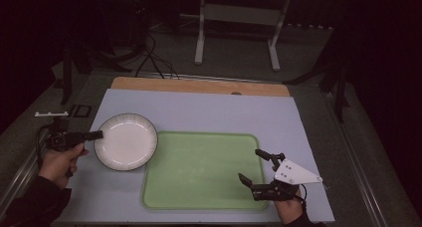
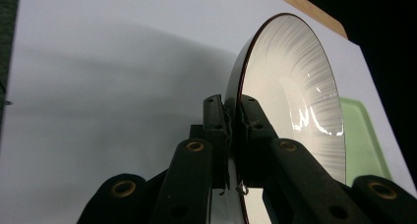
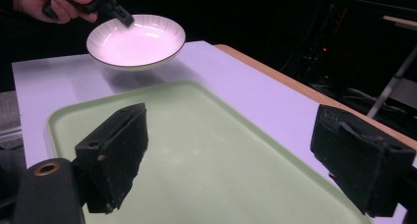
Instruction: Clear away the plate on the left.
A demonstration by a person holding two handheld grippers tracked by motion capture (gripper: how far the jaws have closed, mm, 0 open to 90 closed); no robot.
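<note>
**One plate lifted, one tray bare**

Nearest the camera, the right gripper (image 1: 252, 166) hovers over the near right corner of the green tray (image 1: 199, 197), its two jaws spread wide apart with nothing between them. The right gripper view shows both black pads (image 3: 118, 155) clear of the tray's surface. Two grippers are in play, with one tray and one plate. Over at the tray's far left corner, the left gripper (image 1: 97, 135) is clamped tight on the rim of the white plate (image 1: 127, 141), one jaw on each face of the rim. From the right gripper view the plate (image 3: 137, 40) hangs off the pale table mat (image 1: 199, 112), casting a shadow beneath, its edge overlapping the tray's corner from above.
</note>
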